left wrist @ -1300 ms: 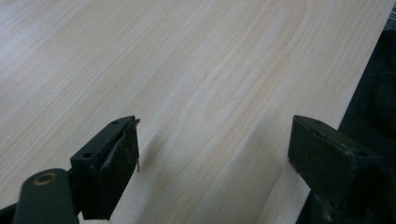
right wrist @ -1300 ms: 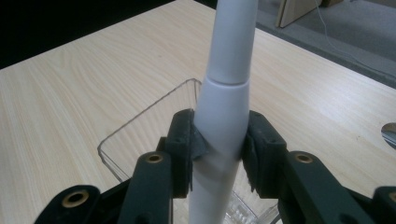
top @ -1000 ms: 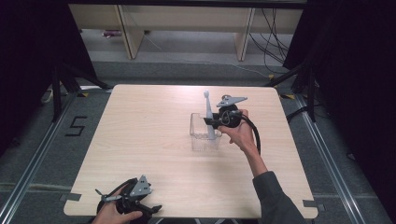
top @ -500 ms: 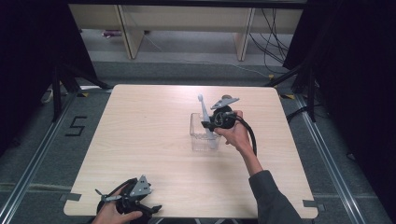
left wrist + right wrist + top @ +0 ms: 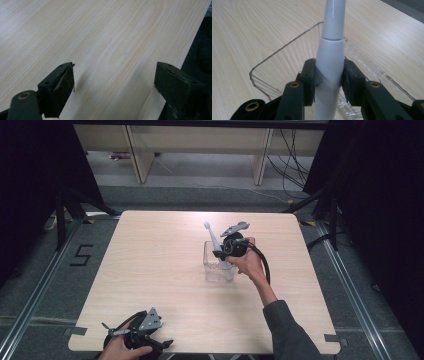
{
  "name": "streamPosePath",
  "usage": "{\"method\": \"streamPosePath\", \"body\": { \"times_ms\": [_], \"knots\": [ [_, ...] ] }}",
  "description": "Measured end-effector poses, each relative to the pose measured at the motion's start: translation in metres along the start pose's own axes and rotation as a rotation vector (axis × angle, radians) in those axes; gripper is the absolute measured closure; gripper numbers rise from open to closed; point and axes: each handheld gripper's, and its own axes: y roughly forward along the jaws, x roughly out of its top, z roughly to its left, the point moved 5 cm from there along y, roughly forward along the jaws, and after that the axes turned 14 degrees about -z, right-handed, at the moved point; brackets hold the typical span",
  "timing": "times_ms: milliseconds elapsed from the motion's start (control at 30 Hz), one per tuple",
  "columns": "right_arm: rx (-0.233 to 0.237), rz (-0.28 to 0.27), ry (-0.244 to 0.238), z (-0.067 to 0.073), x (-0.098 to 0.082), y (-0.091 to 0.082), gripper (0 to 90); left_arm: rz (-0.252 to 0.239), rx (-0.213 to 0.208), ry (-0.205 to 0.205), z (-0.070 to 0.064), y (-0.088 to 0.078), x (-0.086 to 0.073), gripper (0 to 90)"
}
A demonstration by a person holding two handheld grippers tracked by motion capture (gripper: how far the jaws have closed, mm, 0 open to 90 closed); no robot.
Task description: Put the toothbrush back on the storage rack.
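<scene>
A white electric toothbrush [image 5: 218, 251] leans with its lower end inside a clear plastic box [image 5: 212, 269] near the middle of the wooden table [image 5: 160, 265], its head tilted up and to the left. My right gripper [image 5: 223, 251] is shut on the toothbrush's handle [image 5: 330, 62], both pads pressing its sides, over the clear box [image 5: 274, 62]. At the table's near left edge my left gripper [image 5: 134, 336] rests in a hand. Its jaws stand wide apart in the left gripper view [image 5: 113, 85], with only bare wood between them.
The table's right edge [image 5: 197, 32] runs close beside the left gripper. Wooden shelving [image 5: 200, 142] and cables stand on the floor behind the table. Black curtains and stands flank both sides. A floor mark "5" [image 5: 80, 255] lies to the left.
The right hand has tilted the toothbrush, so its head has swung to the left while its lower end stays in the box. The left gripper has not moved.
</scene>
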Motion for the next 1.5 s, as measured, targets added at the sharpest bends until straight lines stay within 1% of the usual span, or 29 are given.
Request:
{"method": "streamPosePath", "body": {
  "times_ms": [33, 67, 100, 133, 200, 267, 300, 333, 400, 433, 467, 533, 567, 633, 667, 733, 800, 833, 867, 933, 1033, 1067, 1133, 1167, 1233, 1300, 1333, 1400, 1500],
  "knots": [
    [-0.001, 0.004, -0.002, 0.0, 0.0, 0.001, 65.7, -0.001, 0.003, -0.008, 0.0, 0.0, 0.0, 15.7],
    [0.002, 0.017, 0.019, 0.002, 0.0, 0.001, 65.7, -0.001, 0.001, -0.006, 0.0, 0.0, 0.0, 15.7],
    [-0.001, 0.012, 0.01, 0.001, 0.001, 0.002, 65.6, -0.001, -0.001, 0.0, 0.0, 0.0, 0.0, 15.7],
    [-0.002, 0.023, 0.021, 0.002, 0.001, 0.003, 65.6, 0.0, -0.003, 0.012, 0.0, 0.0, 0.0, 15.8],
    [-0.005, 0.022, 0.005, 0.001, 0.001, 0.004, 65.6, -0.003, -0.001, 0.007, 0.0, 0.0, 0.0, 15.7],
    [-0.004, 0.04, 0.019, 0.003, 0.002, 0.005, 65.6, 0.0, -0.004, 0.01, 0.0, 0.0, 0.0, 15.7],
    [-0.004, 0.021, 0.003, 0.002, 0.003, 0.007, 65.6, -0.003, -0.004, 0.006, 0.0, 0.0, 0.0, 15.7],
    [-0.006, 0.024, -0.001, 0.002, 0.003, 0.008, 65.6, 0.004, -0.008, 0.009, 0.001, 0.0, 0.0, 15.7],
    [-0.004, 0.035, 0.014, 0.003, 0.003, 0.009, 65.6, 0.005, -0.008, 0.007, 0.001, 0.0, 0.0, 15.7],
    [-0.01, 0.034, 0.006, 0.003, 0.002, 0.009, 65.6, 0.001, -0.006, 0.006, 0.0, 0.0, 0.0, 15.8],
    [-0.002, 0.05, 0.016, 0.003, 0.002, 0.008, 65.6, -0.002, -0.004, 0.009, 0.0, 0.0, 0.0, 15.8],
    [-0.013, 0.046, 0.007, 0.002, 0.002, 0.008, 65.5, 0.001, -0.006, 0.006, 0.0, 0.0, 0.0, 15.7],
    [-0.005, 0.052, 0.018, 0.003, 0.002, 0.009, 65.5, -0.004, 0.002, -0.008, -0.001, 0.0, 0.0, 15.8],
    [-0.009, 0.039, 0.026, 0.002, 0.002, 0.011, 65.5, -0.003, -0.002, 0.005, 0.0, 0.0, 0.0, 15.7],
    [-0.014, 0.043, 0.04, 0.003, 0.002, 0.01, 65.5, -0.002, -0.005, 0.006, 0.001, 0.0, 0.0, 15.7],
    [-0.006, 0.038, 0.031, 0.002, 0.001, 0.012, 65.4, 0.0, -0.004, 0.005, 0.001, 0.0, 0.0, 15.7],
    [-0.015, 0.055, 0.028, 0.002, 0.002, 0.01, 65.4, -0.004, -0.001, 0.004, 0.0, 0.0, 0.0, 15.7],
    [-0.007, 0.055, 0.032, 0.002, 0.002, 0.011, 65.4, -0.004, -0.001, 0.004, 0.0, 0.0, 0.0, 15.7],
    [-0.009, 0.051, 0.018, 0.002, 0.002, 0.012, 65.4, -0.004, -0.001, 0.005, 0.0, 0.0, 0.0, 15.8],
    [-0.011, 0.061, 0.033, 0.003, 0.002, 0.012, 65.4, -0.004, -0.003, 0.005, 0.0, 0.0, 0.0, 15.7],
    [-0.01, 0.049, 0.015, 0.003, 0.002, 0.015, 65.3, 0.003, -0.006, 0.006, 0.001, 0.0, 0.0, 15.8],
    [-0.013, 0.058, 0.001, 0.002, 0.002, 0.015, 65.3, -0.002, -0.004, 0.005, 0.0, 0.0, 0.0, 15.7],
    [-0.009, 0.07, 0.019, 0.005, 0.002, 0.016, 65.3, 0.004, -0.006, -0.003, 0.0, -0.001, 0.0, 15.7],
    [-0.012, 0.072, 0.017, 0.004, 0.002, 0.016, 65.3, 0.005, -0.01, 0.01, 0.001, -0.001, 0.001, 15.7],
    [-0.016, 0.072, 0.018, 0.004, 0.002, 0.017, 65.2, 0.004, -0.009, 0.008, 0.001, -0.001, 0.001, 15.7],
    [-0.018, 0.067, 0.035, 0.006, 0.002, 0.019, 65.1, 0.004, -0.009, 0.008, 0.001, -0.001, 0.001, 15.7],
    [-0.018, 0.068, 0.03, 0.006, 0.002, 0.019, 65.1, 0.004, -0.009, 0.008, 0.001, -0.001, 0.001, 15.7],
    [-0.022, 0.068, -0.004, 0.003, 0.002, 0.019, 65.1, 0.003, -0.009, 0.008, 0.001, -0.001, 0.001, 15.7],
    [-0.017, 0.065, -0.005, 0.003, 0.002, 0.019, 65.0, 0.005, -0.009, 0.009, 0.001, -0.001, 0.001, 15.7]
  ]
}}
